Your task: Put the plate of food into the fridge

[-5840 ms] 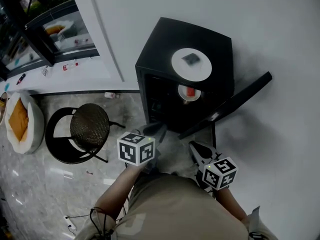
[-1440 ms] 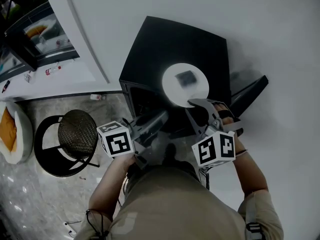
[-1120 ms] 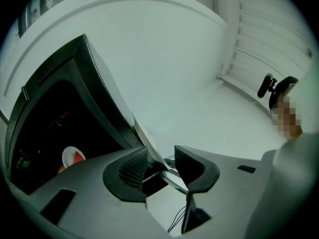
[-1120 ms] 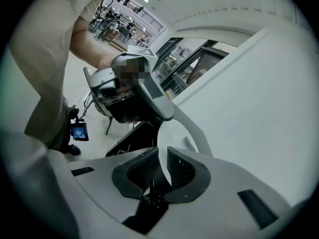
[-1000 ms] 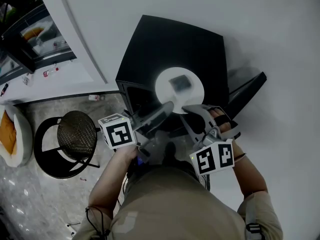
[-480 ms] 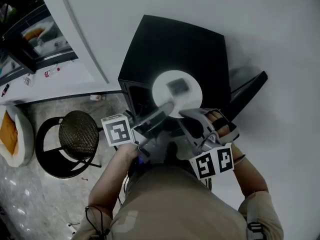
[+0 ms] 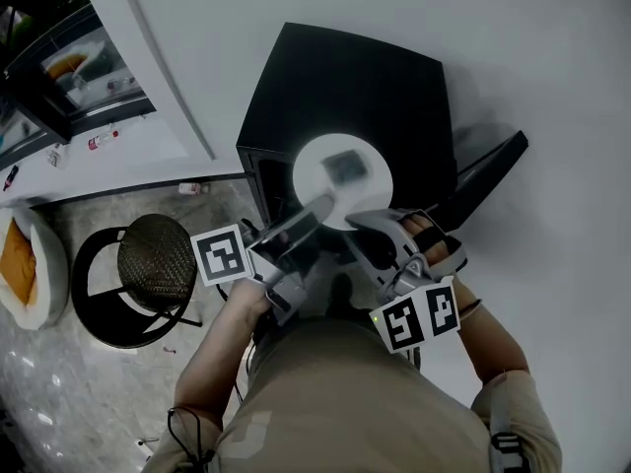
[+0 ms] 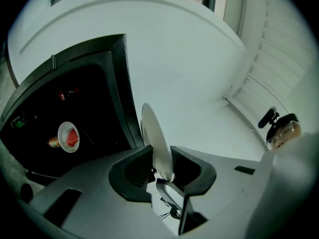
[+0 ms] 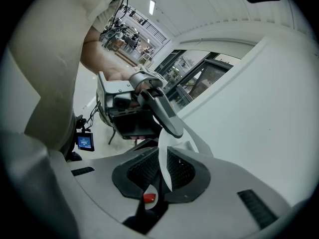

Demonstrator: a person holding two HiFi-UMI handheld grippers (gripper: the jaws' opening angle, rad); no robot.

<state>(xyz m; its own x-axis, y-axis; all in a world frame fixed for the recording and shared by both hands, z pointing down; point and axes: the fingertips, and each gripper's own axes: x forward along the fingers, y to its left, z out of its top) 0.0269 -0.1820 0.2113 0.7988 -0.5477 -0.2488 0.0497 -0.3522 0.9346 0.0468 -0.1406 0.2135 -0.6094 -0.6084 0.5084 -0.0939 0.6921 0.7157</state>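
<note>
Grey marbled floor [image 7: 59,392] had a black boxy mini fridge [image 7: 345,92] and a round black woven-seat chair [image 7: 153,261] standing on it, apart.

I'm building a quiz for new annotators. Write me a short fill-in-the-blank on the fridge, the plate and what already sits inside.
1. The fridge has its door standing ____.
2. The plate clamped in the right gripper is ____ in colour.
3. The cup inside the fridge holds something ____.

Missing words: open; white; red.
</note>
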